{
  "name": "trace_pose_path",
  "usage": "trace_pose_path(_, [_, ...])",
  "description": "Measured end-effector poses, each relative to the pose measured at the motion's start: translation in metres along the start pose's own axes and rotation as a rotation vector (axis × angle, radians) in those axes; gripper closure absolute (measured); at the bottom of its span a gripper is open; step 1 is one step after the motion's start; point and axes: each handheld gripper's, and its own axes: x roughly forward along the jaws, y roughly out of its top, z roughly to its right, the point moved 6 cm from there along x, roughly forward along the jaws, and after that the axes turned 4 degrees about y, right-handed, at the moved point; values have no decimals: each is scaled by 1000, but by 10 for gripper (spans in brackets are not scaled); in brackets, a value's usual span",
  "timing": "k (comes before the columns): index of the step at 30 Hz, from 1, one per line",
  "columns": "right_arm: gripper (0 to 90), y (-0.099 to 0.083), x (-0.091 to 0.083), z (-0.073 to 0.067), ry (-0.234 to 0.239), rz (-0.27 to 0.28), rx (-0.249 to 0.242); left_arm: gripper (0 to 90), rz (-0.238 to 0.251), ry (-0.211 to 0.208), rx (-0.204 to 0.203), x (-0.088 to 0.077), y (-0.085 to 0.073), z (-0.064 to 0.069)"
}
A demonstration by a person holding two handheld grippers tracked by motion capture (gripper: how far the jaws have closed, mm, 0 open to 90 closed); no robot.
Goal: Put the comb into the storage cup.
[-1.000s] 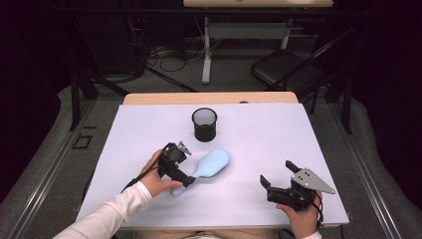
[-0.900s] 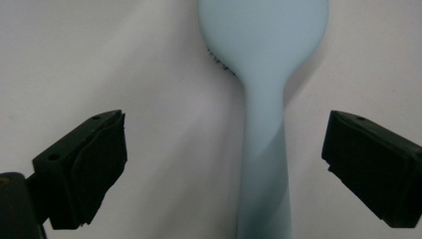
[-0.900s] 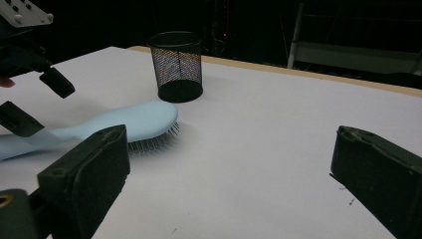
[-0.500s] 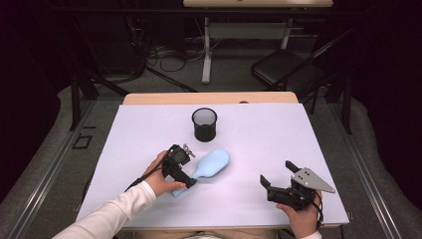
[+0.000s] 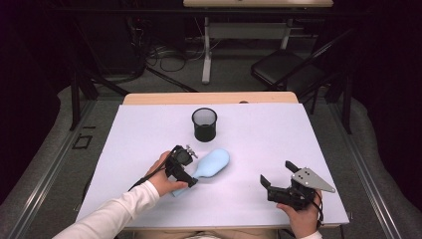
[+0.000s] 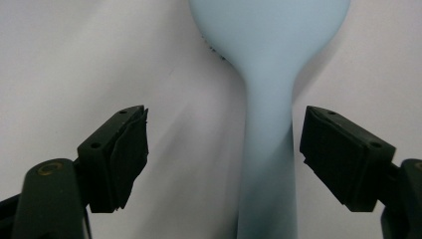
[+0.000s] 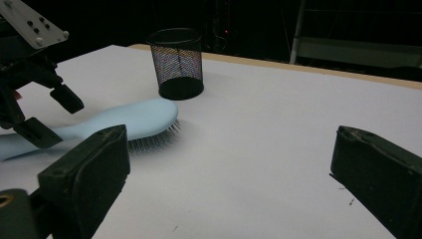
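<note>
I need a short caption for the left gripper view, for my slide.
Open left hand-held gripper straddling the handle of the light blue hairbrush, its jaws just closing, not yet touching.

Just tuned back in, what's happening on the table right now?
The left claw straddles the handle of a light blue hairbrush that lies bristles down on the white table. Its jaws have just been closing, with the handle between them, but the pads are not yet touching it. The right claw sits open near the table's front right, holding nothing. A black mesh cup stands upright just beyond the brush head.
</note>
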Motion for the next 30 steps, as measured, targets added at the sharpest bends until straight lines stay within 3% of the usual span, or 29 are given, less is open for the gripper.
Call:
trace_pose_path(11, [22, 0, -1, 0, -4, 3, 2, 305, -16, -3, 30, 2, 8, 6])
trace_pose_path(30, [27, 0, 0, 1, -5, -4, 4, 430, -32, -14, 41, 11, 16, 13])
